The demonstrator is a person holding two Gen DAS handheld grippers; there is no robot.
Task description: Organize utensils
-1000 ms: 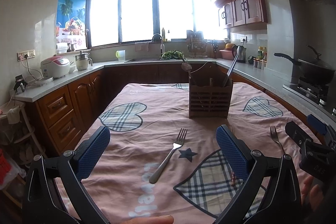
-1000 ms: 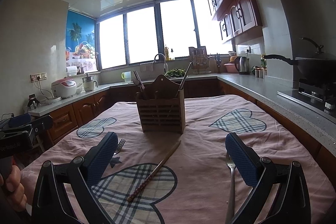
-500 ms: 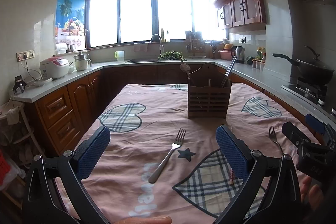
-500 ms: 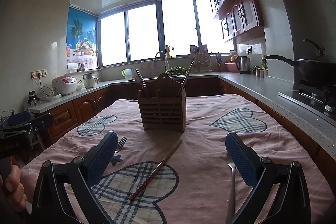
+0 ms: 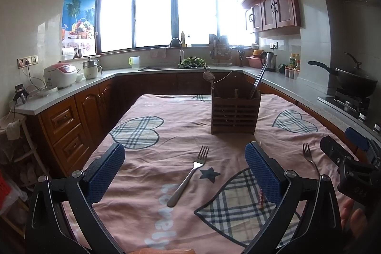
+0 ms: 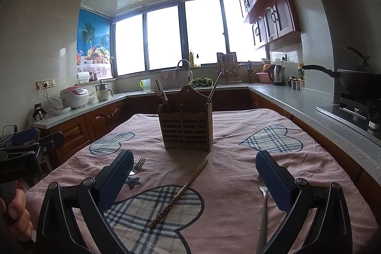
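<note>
Both grippers spread wide, empty: left (image 5: 184, 164) over the centre fork (image 5: 189, 176), right (image 6: 194, 169) over the chopsticks (image 6: 179, 193), holder (image 6: 187, 129) mid-frame

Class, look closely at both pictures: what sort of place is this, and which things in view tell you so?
A home kitchen, most likely. A sink tap stands below the windows, a wok sits on a gas stove, and a rice cooker rests on the counter.

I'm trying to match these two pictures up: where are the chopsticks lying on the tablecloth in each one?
Left wrist view: mostly hidden behind the right-hand blue finger pad; only the patterned end of the chopsticks shows, at lower right.
Right wrist view: the chopsticks lie in full view at centre, slanting across the plaid heart.
Shared landmark: the wooden utensil holder standing just beyond them.
</note>
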